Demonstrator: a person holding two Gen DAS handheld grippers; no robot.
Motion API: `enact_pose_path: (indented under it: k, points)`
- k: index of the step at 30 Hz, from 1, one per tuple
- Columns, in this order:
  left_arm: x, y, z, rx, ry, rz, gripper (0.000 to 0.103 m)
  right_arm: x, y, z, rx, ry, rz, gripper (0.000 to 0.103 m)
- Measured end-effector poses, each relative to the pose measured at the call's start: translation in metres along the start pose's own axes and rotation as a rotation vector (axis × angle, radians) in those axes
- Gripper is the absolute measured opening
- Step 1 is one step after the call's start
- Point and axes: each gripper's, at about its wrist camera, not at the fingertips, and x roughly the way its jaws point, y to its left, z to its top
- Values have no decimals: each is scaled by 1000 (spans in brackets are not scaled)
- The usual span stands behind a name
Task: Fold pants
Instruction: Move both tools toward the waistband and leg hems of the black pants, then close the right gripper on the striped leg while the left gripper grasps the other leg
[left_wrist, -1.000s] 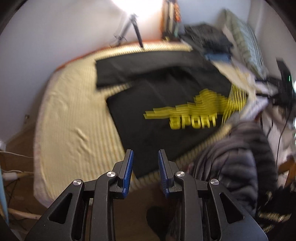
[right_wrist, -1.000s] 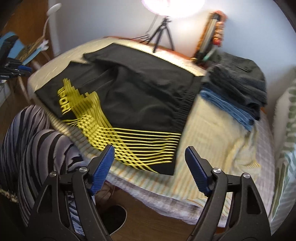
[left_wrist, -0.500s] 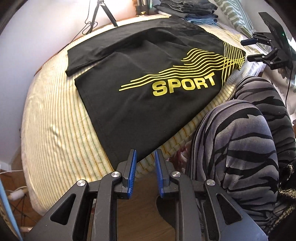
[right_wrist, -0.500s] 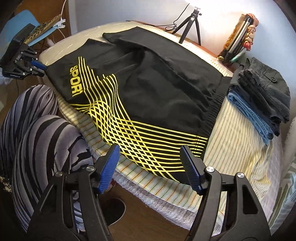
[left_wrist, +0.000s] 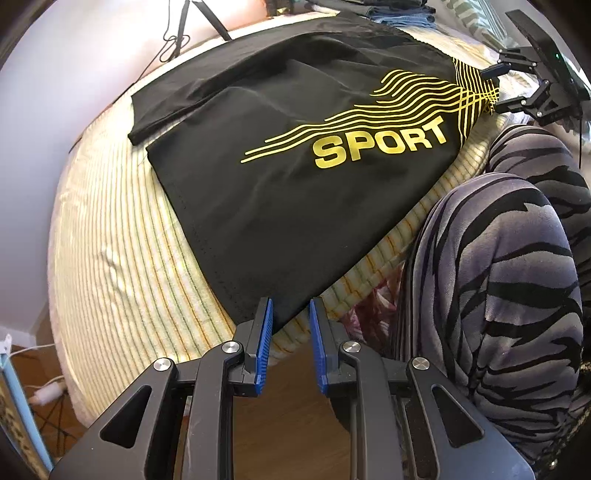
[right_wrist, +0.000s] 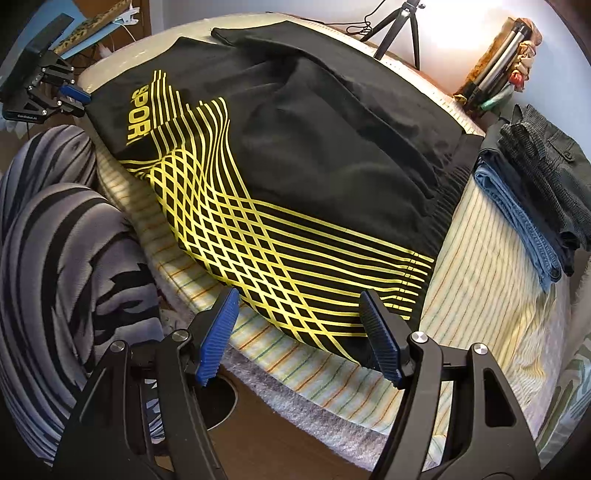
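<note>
Black pants (left_wrist: 295, 155) with yellow lines and the word SPORT lie spread flat on a striped yellow bed cover (left_wrist: 122, 258). They also show in the right wrist view (right_wrist: 314, 166). My left gripper (left_wrist: 291, 314) is open with a narrow gap, its blue pads at the near corner of a pant leg hem, holding nothing. My right gripper (right_wrist: 299, 306) is wide open, its pads on either side of the near waistband corner, empty. Each gripper shows in the other's view, the right one (left_wrist: 524, 88) and the left one (right_wrist: 48, 92).
A stack of folded jeans and dark trousers (right_wrist: 535, 184) lies on the bed to the right. A tripod (right_wrist: 399, 26) stands behind the bed. The person's striped legs (left_wrist: 498, 277) are against the bed's near edge, with wooden floor (left_wrist: 288, 435) below.
Both grippers have moved closer to the bed's near edge and lower toward the pants' corners. The left jaws stayed narrow; the right jaws stayed wide.
</note>
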Motion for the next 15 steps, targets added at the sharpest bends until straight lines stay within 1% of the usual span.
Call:
enact_pose_path:
  k: [3,6,7,8,9,10,11,12,15]
  points:
    - [1,3,1,-7,-8,-14,17,3,1,-3,-10,1,-10,71]
    - [-1,7,1,-22,-25,-35,6,3,-1,-3,8,-3,-5,71]
    - [0,10,2,-30,-28,-39,4,3,-1,-3,10,-3,-4,69]
    - [-1,12,3,-40,-35,-45,4,3,-1,-2,13,-5,-2,58]
    - [-2,14,3,-44,-44,-47,3,3,-3,-1,17,-2,5,44]
    - [-4,14,4,-44,-59,-44,3,3,-4,0,29,2,22,36]
    - [-6,15,4,-42,-67,-42,3,2,-6,3,38,3,31,24]
    - [-6,15,4,-40,-71,-42,3,0,-6,5,48,-2,31,14]
    - [-7,16,4,-40,-85,-35,4,-4,-9,12,63,-16,-8,9]
